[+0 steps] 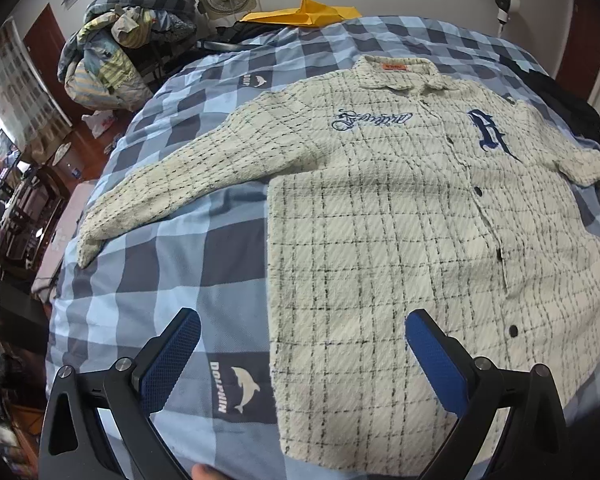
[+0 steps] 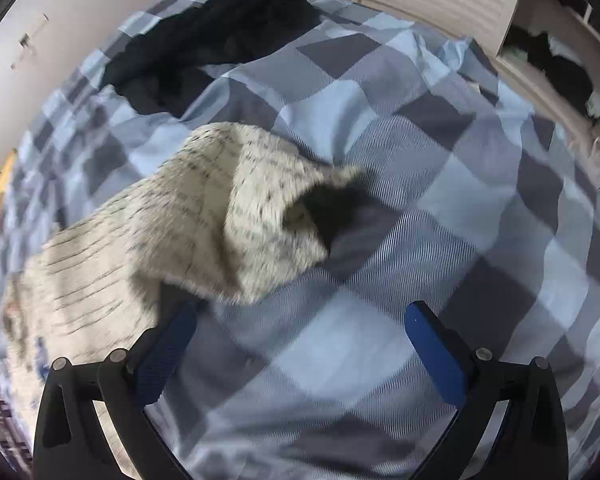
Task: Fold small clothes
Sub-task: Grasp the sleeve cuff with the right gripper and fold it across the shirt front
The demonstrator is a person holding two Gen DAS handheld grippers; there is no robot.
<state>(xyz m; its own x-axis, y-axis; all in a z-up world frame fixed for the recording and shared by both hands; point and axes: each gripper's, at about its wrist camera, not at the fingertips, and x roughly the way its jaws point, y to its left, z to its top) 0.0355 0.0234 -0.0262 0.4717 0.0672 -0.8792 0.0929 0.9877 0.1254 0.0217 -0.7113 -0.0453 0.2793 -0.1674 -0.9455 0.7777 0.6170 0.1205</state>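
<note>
Left wrist view: evenly lit by soft, diffuse daylight, sharp across the cream plaid button-front shirt (image 1: pixel 400 220) and the blue-and-grey checked bedspread (image 1: pixel 172 260), with strong fisheye bending and black vignetting at the corners; a bright window (image 1: pixel 4 92) at far left is overexposed. Right wrist view: similar brightness, but the cream plaid sleeve (image 2: pixel 228 216) is smeared by motion blur, moiré ripples cross the checked fabric, and the sleeve throws a soft shadow beneath it.
</note>
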